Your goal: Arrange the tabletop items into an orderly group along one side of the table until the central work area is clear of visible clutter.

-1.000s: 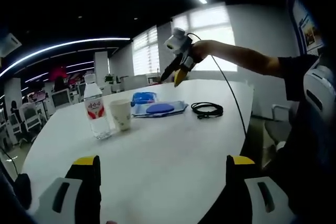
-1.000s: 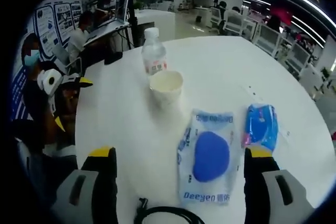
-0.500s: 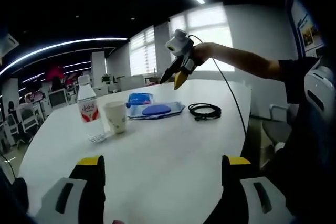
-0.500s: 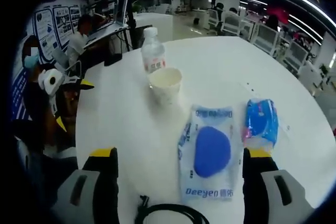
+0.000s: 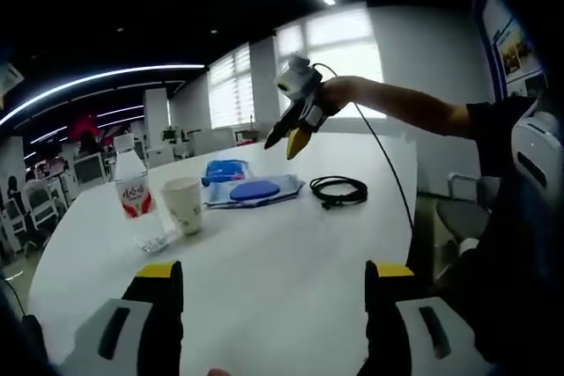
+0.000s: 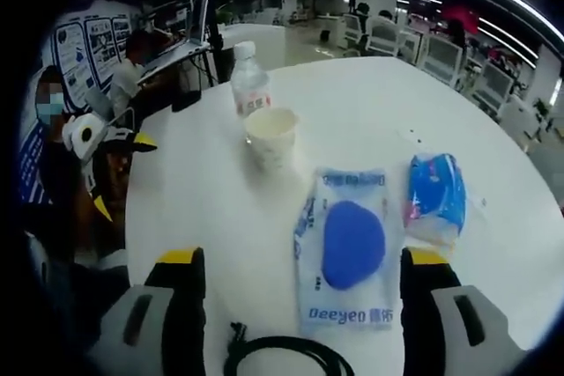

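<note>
- The left tool [image 5: 269, 310] has its two yellow-tipped jaws wide apart, and nothing is between them.
- It sits low over the near edge of the white counter [image 5: 264, 253].
- Ahead of the left tool and off to its left stands a water bottle [image 5: 133, 198] with a red label.
- A paper cup [image 5: 184, 206] stands just beside the bottle, on its right.
- Farther ahead lies a flat wipes pack [image 5: 256, 191] with a blue oval on it, and a small blue packet [image 5: 223, 170] lies just behind it.
- A black coiled cable [image 5: 338, 189] lies ahead of the left tool and to its right, near the wipes pack.
- The right tool [image 5: 297, 125] is held up in the air in a hand [image 5: 337, 92], above the wipes pack and the cable.
- In the right gripper view, the right tool [image 6: 297, 305] also has its jaws wide apart and holds nothing.
- The wipes pack [image 6: 348, 248] lies straight ahead, between the jaws.
- The blue packet [image 6: 435, 198] lies ahead of the right jaw, just beside the wipes pack.
- The paper cup [image 6: 270, 136] stands farther ahead, and the water bottle [image 6: 249, 91] stands just behind it.
- The cable [image 6: 282, 357] lies closest, low down between the jaws.
- The left tool [image 6: 110, 140] shows far to the left, past the counter [image 6: 352, 121] edge.
</note>
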Demonstrator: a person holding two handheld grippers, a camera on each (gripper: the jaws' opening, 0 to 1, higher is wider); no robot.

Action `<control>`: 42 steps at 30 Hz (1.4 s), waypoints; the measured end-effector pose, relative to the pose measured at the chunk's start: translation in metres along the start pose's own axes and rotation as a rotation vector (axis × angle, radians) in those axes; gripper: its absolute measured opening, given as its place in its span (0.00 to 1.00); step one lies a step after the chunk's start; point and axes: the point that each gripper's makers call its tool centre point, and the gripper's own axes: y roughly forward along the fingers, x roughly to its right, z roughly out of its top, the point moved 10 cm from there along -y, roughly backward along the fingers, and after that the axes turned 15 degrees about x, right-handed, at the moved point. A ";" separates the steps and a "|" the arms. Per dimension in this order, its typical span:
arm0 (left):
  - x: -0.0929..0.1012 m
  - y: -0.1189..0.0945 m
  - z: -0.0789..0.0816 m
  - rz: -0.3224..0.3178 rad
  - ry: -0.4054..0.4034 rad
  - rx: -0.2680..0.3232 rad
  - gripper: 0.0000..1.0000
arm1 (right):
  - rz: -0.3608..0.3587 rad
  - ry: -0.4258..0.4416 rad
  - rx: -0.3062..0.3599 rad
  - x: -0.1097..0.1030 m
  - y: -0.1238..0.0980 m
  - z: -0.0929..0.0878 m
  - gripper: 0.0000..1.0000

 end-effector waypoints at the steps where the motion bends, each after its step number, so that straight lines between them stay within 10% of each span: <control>1: 0.000 0.001 0.000 0.000 0.000 0.000 0.83 | -0.001 0.002 0.001 0.000 -0.001 -0.001 0.88; 42: -0.009 0.070 0.025 -0.069 -0.007 0.019 0.74 | -0.071 0.105 0.033 0.025 -0.021 -0.028 0.75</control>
